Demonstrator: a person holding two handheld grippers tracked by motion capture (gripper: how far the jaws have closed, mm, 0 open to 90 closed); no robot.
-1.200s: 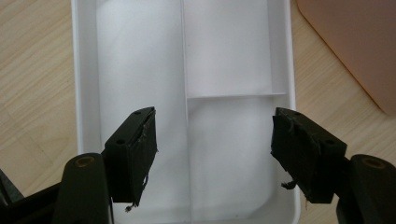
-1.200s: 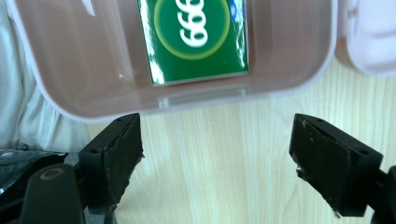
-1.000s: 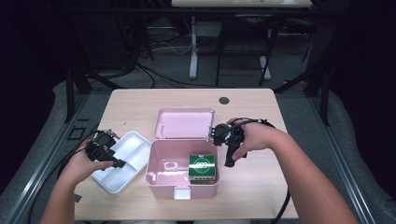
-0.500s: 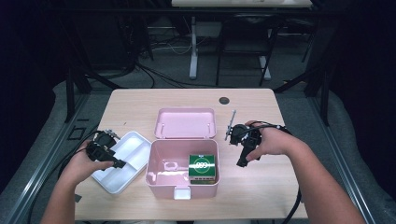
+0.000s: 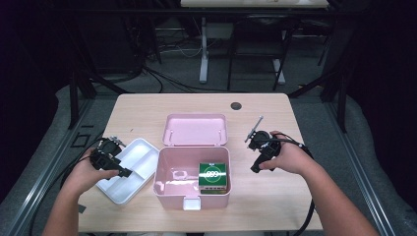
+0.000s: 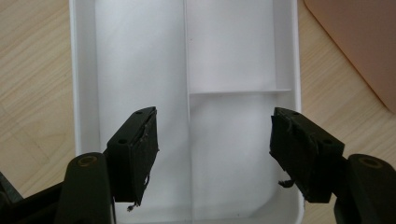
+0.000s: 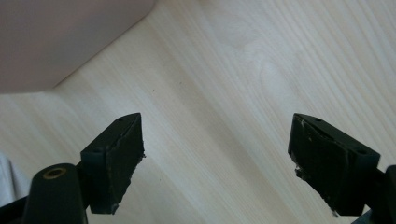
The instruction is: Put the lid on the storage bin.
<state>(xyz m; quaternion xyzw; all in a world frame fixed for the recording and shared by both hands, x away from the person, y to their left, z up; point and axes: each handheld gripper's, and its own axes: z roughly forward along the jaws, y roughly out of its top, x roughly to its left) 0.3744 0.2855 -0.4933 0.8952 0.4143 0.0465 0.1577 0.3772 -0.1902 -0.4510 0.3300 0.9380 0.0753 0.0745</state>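
Tools apart at the pink box

Jaws stand wide apart on my left tool (image 6: pixel 215 158), which hangs over the near end of the white divided tray (image 6: pixel 84 93), left of the open pink box (image 5: pixel 193 169). A green packet (image 5: pixel 213 176) sits inside it. My right tool (image 7: pixel 233 163), jaws spread too, hovers above bare worktop (image 7: pixel 261 70) right of the box.

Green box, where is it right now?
In the high view the green box sits inside the open pink case, in its right half against the right wall.
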